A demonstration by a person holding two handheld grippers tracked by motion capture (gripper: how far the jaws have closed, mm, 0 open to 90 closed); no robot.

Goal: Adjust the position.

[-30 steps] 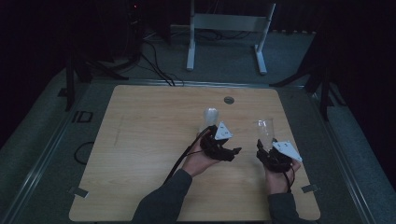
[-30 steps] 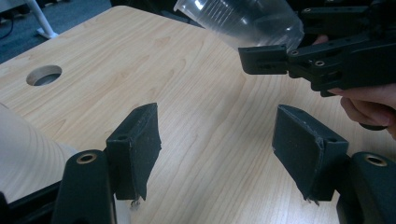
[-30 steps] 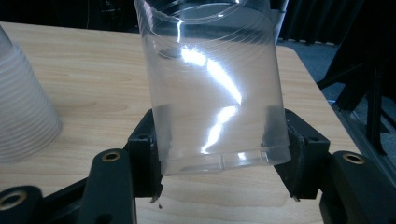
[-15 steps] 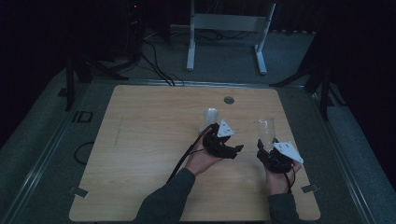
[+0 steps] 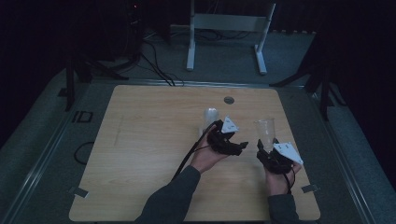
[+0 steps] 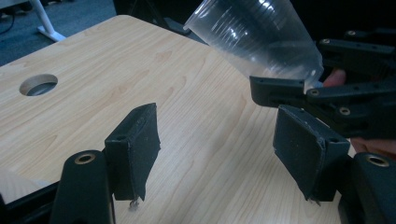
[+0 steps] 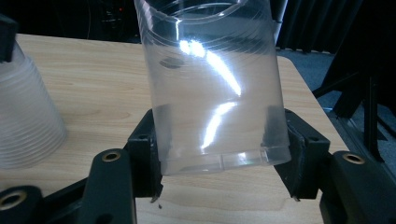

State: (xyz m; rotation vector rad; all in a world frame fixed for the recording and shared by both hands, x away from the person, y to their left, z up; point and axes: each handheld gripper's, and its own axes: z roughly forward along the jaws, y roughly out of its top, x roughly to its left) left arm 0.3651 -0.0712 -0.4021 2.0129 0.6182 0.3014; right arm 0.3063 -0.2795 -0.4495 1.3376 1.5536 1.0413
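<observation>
**Two clear cups on the wooden table, one clamped, one let go**

A pale wooden table (image 5: 154, 154) takes up most of the high view, ringed by dark floor. A white metal stand (image 5: 227, 28) rises beyond its far edge, and black cables (image 5: 156, 65) trail across the floor at the far left. A round hole (image 5: 229, 100) is cut into the tabletop near its far edge.

The person's two forearms come in from the near edge, sleeves dark, each hand wrapped around a black gripper.

The right gripper (image 7: 219, 144) sits right of centre, towards the near edge. Its jaws pinch a clear plastic cup (image 7: 210, 79) at the base, one pad on each side; the cup stands mouth up, leaning slightly. In the high view the same cup (image 5: 265, 133) rises just beyond that gripper.

The left gripper (image 6: 219, 149) lies near the middle of the table, just left of the other. Its jaws have just been opening, and they stand spread with bare tabletop between the pads. Just beyond it, in the high view, stands a ribbed cup stack (image 5: 210, 116), mouth down on the wood, right beside the gripper's far end. The right gripper view shows this stack (image 7: 25, 121) at its left edge.
</observation>
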